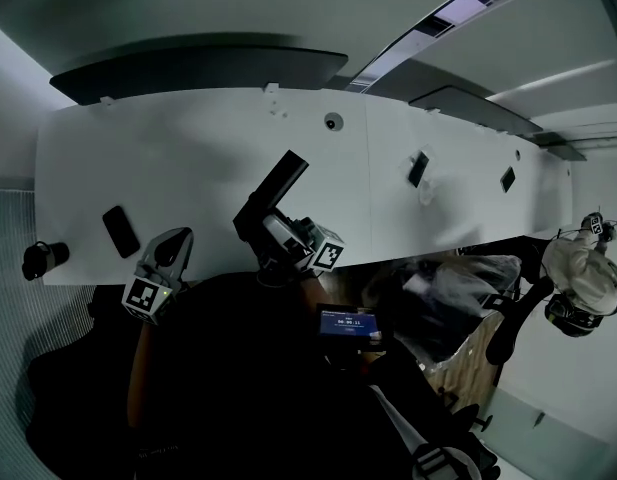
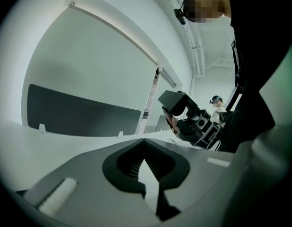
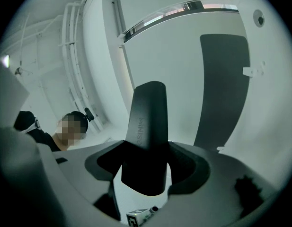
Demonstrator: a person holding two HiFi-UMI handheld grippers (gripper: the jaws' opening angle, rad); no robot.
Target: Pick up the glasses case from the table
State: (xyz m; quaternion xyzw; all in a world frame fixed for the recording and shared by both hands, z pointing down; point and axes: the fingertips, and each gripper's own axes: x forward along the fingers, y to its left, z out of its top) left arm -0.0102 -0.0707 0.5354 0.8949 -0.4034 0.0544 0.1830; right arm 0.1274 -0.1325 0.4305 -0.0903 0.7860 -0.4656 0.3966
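The black glasses case [image 1: 279,182] is held off the white table [image 1: 188,148], tilted up and away from me. My right gripper [image 1: 264,224] is shut on its lower end. In the right gripper view the case [image 3: 146,126] stands upright between the jaws of the right gripper [image 3: 146,170] and hides what lies behind it. My left gripper [image 1: 174,248] hangs at the table's near edge, left of the case, and holds nothing. In the left gripper view the left gripper [image 2: 145,148] has its tips together, and the case [image 2: 172,100] shows to the right, raised in the right gripper [image 2: 199,125].
A flat black slab [image 1: 120,231] lies on the table just left of my left gripper. A dark cylinder [image 1: 42,258] sits at the table's left end. Two small black items [image 1: 418,168] [image 1: 508,179] lie farther right. Another person [image 1: 580,280] is at the far right.
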